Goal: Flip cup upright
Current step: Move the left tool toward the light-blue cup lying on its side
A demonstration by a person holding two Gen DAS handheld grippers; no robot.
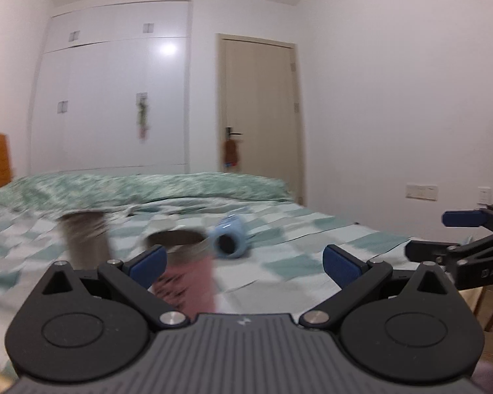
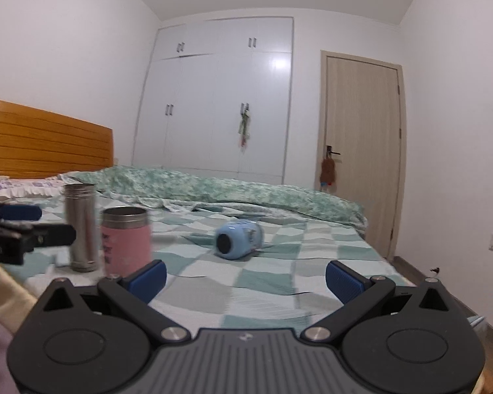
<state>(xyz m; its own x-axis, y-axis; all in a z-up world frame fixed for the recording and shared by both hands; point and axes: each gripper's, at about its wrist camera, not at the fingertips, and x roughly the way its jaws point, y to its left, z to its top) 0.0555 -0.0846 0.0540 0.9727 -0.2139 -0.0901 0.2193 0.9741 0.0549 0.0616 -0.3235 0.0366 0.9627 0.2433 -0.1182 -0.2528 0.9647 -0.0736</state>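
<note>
Both tongs (left (image 1: 243, 262), right (image 2: 245, 277)) gape apart, short of the toppled blue cup (image 2: 238, 239).

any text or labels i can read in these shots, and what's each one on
"DAS", cut off by the frame edge: on the arm of the right gripper, seen from the left wrist view.
Dark print on the pink cup: too blurred to read.
White lettering on the left gripper, at the edge of the right wrist view: too small to read.
Pattern on the blue cup: no legible text.
</note>
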